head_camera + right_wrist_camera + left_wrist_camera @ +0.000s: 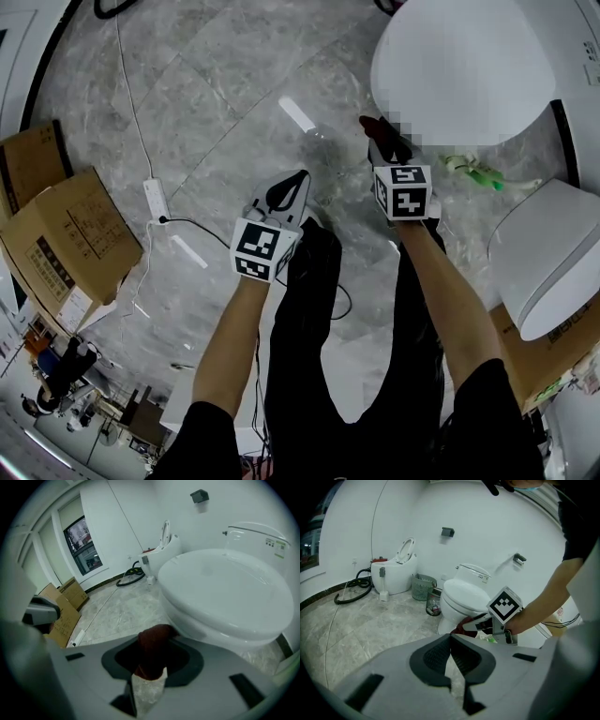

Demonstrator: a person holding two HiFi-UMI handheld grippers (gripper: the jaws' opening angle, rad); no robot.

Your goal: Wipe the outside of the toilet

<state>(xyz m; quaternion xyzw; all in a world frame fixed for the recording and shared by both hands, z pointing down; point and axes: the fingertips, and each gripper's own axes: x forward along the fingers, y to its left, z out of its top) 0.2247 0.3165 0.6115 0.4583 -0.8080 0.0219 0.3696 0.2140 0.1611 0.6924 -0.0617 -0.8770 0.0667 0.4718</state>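
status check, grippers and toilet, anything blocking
Right hand-held gripper shut on dark red cloth, at the toilet bowl's front, contact unclear. Left hand-held gripper shut, empty, over the floor. Nothing between cloth and bowl.

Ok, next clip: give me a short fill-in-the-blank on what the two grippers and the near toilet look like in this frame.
1. The right gripper has its jaws shut on a dark red ____.
2. The left gripper has its jaws ____, with nothing between them.
3. The lid of the toilet in front of the right gripper is ____.
Missing words: cloth; shut; closed.
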